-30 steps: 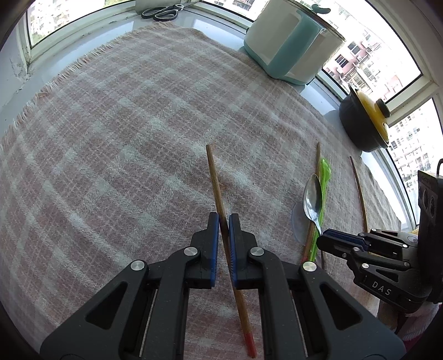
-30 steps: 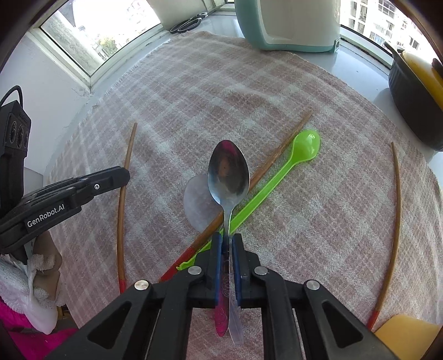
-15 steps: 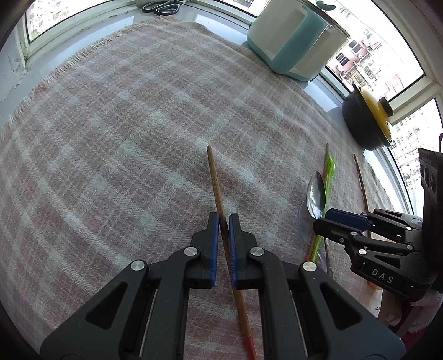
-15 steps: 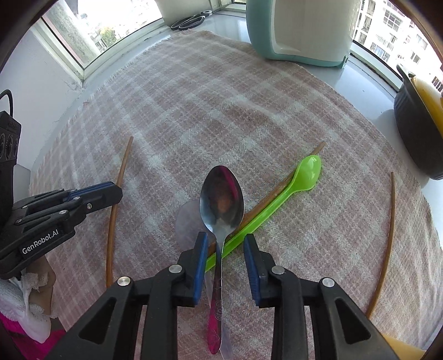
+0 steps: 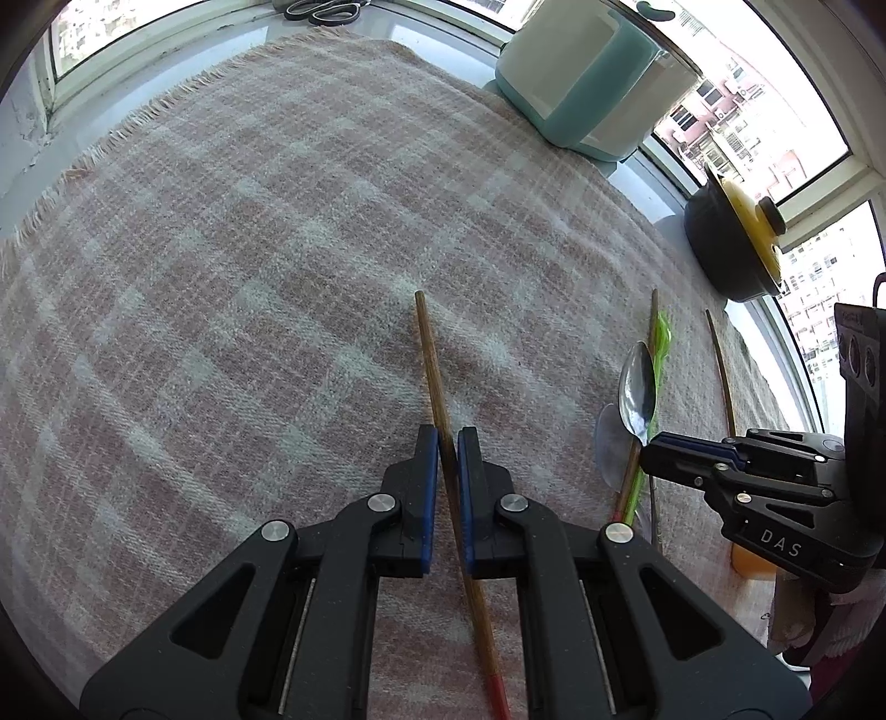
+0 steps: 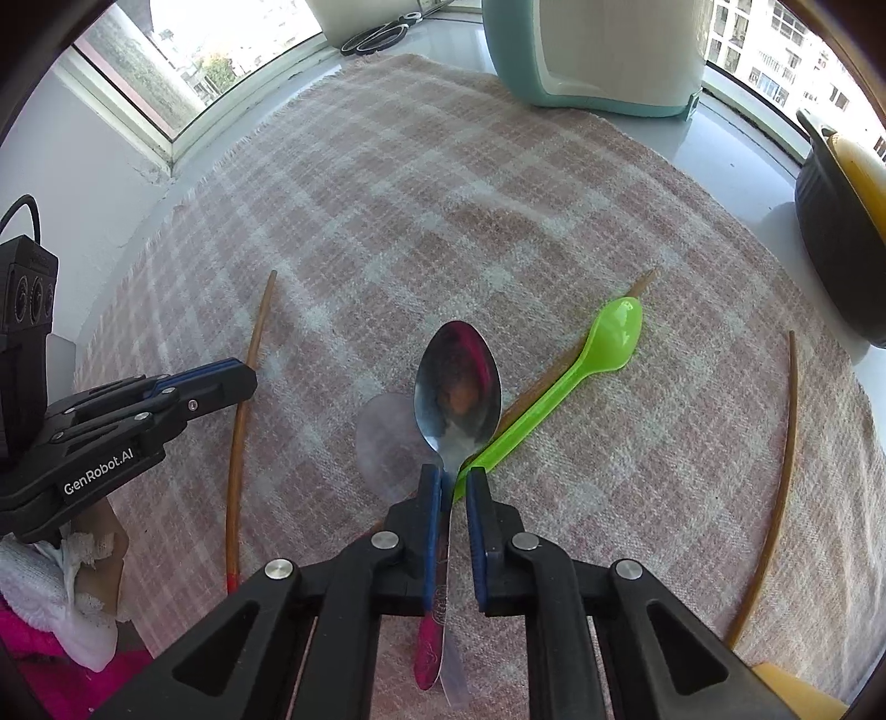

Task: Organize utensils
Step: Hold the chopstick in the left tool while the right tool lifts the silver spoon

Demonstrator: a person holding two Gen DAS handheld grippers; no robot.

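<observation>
My left gripper (image 5: 447, 437) is shut on a wooden chopstick with a red end (image 5: 437, 382), which points away over the pink checked cloth (image 5: 249, 266). My right gripper (image 6: 453, 481) is shut on the handle of a metal spoon (image 6: 458, 382); its bowl points forward. Under the spoon lie a green plastic spoon (image 6: 581, 365), a clear plastic spoon (image 6: 382, 437) and a second chopstick (image 6: 559, 371). A third chopstick (image 6: 775, 482) lies at the right. The left gripper (image 6: 246, 382) with its chopstick (image 6: 249, 376) shows in the right wrist view.
A teal and white appliance (image 5: 587, 83) stands at the cloth's far edge. A black pot with a yellow lid (image 5: 736, 238) sits at the right by the window. Scissors (image 6: 382, 36) lie on the sill. An orange object (image 6: 797, 692) is at the near right edge.
My right gripper opened around the metal spoon half a second ago and has shut on its handle again. My left gripper has kept hold of the chopstick and shifted slightly.
</observation>
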